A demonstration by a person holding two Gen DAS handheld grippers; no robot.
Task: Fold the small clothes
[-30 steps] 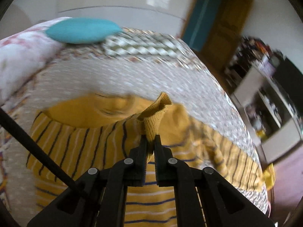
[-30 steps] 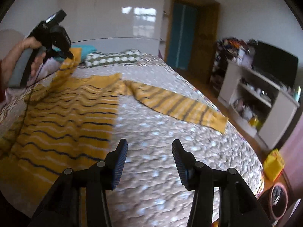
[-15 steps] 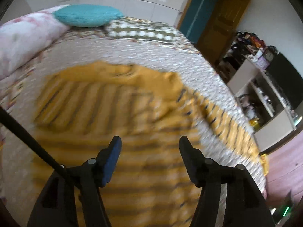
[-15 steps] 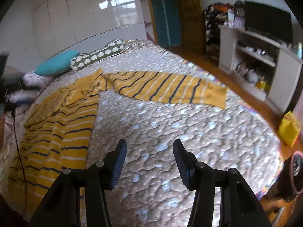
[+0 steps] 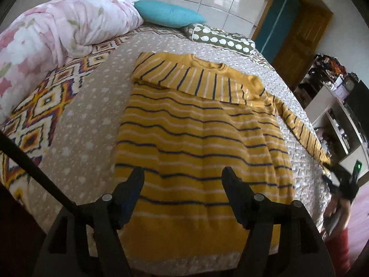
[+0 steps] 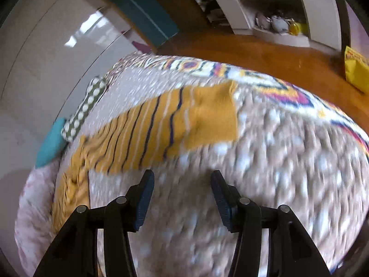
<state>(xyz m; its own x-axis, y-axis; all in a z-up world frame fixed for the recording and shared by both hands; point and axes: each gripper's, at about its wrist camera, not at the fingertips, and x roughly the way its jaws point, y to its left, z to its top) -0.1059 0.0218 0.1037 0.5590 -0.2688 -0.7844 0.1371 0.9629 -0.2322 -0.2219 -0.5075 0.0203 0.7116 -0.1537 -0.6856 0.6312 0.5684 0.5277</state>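
Note:
A yellow sweater with dark and white stripes lies flat on the bed. Its left sleeve is folded across the chest below the collar. Its other sleeve stretches out to the right. My left gripper is open and empty above the sweater's lower body. My right gripper is open and empty above the bedspread, just short of the outstretched sleeve and its plain yellow cuff. The right gripper also shows in the left wrist view, at the right edge.
The beige dotted bedspread covers the bed. A pink floral duvet, a teal pillow and a dotted bolster lie at the head. White shelves, wooden floor and a yellow bag lie beyond the bed edge.
My left gripper let go of the sleeve cuff, opened and drew back over the lower body. My right gripper swung right toward the outstretched sleeve's cuff.

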